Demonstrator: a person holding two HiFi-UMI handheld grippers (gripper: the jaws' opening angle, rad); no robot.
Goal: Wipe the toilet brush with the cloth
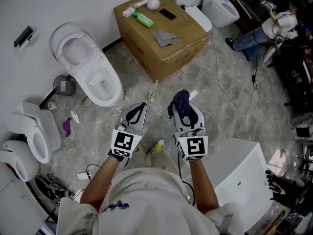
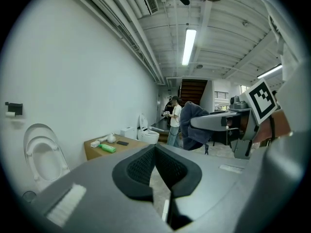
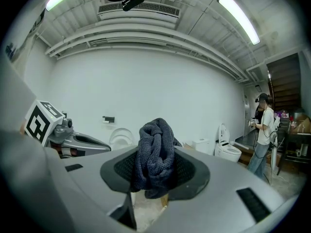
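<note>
My right gripper (image 1: 184, 107) is shut on a bunched dark blue cloth (image 1: 181, 102), which sticks up from between its jaws. In the right gripper view the cloth (image 3: 155, 152) fills the gap between the pads. My left gripper (image 1: 141, 106) is held beside it, shut with nothing in it; in its own view the left gripper (image 2: 155, 148) shows its pads meeting at the tip. A white brush with a round head (image 1: 149, 3) lies on the far cardboard box (image 1: 166, 58), well ahead of both grippers. The same brush (image 2: 111, 138) appears small in the left gripper view.
On the box also lie a green bottle (image 1: 144, 19), a black phone (image 1: 167, 14) and a grey rag (image 1: 165, 37). An open toilet (image 1: 88, 65) stands to the left, more toilets (image 1: 34, 136) nearer. A person (image 1: 271, 27) sits far right. A white tub (image 1: 244, 177) is at my right.
</note>
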